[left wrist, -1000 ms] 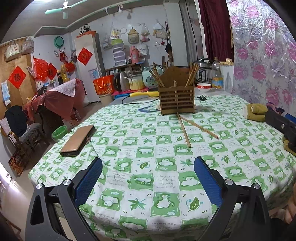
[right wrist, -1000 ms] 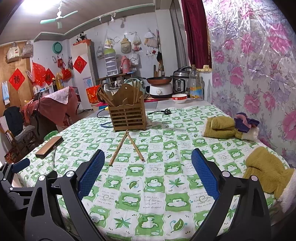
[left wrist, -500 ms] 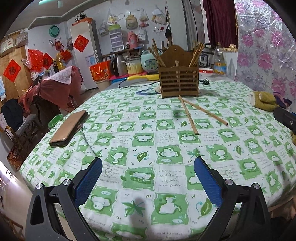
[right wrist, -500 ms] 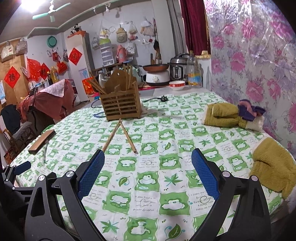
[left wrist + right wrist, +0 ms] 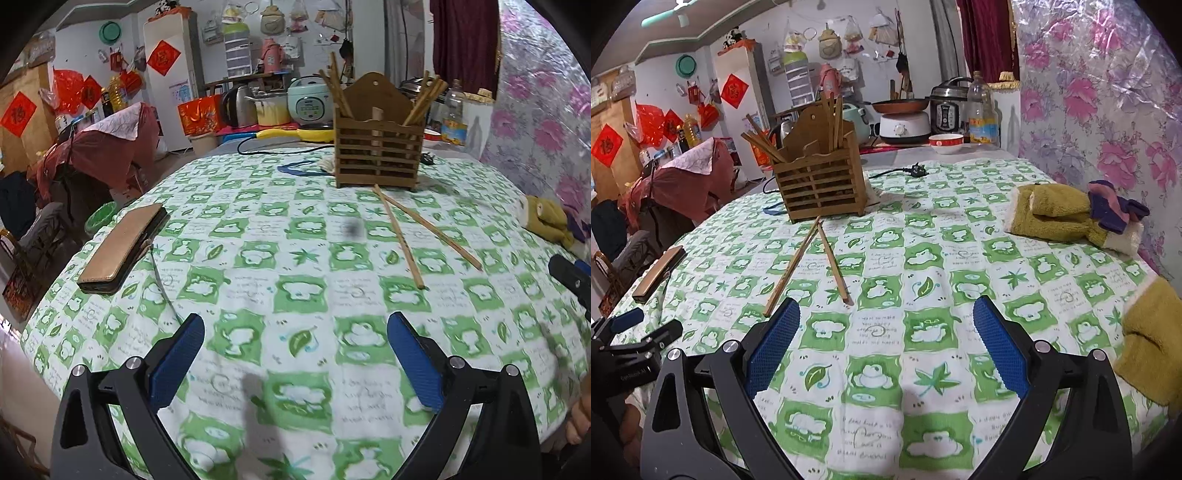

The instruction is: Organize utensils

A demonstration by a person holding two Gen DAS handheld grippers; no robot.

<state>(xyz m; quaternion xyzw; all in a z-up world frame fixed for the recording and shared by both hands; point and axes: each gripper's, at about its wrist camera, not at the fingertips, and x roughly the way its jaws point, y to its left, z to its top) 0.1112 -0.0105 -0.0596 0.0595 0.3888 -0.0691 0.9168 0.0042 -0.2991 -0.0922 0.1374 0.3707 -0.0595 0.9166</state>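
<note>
Tablecloth point(image 5: 295, 229) & chopsticks point(image 5: 812, 264) nearer now

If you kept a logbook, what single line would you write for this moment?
left gripper: open, empty | right gripper: open, empty | two chopsticks: loose on tablecloth | wooden holder: upright, partly filled

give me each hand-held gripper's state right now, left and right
Left hand-held gripper: open, holding nothing, above the tablecloth.
Right hand-held gripper: open, holding nothing, just short of the loose chopsticks.
</note>
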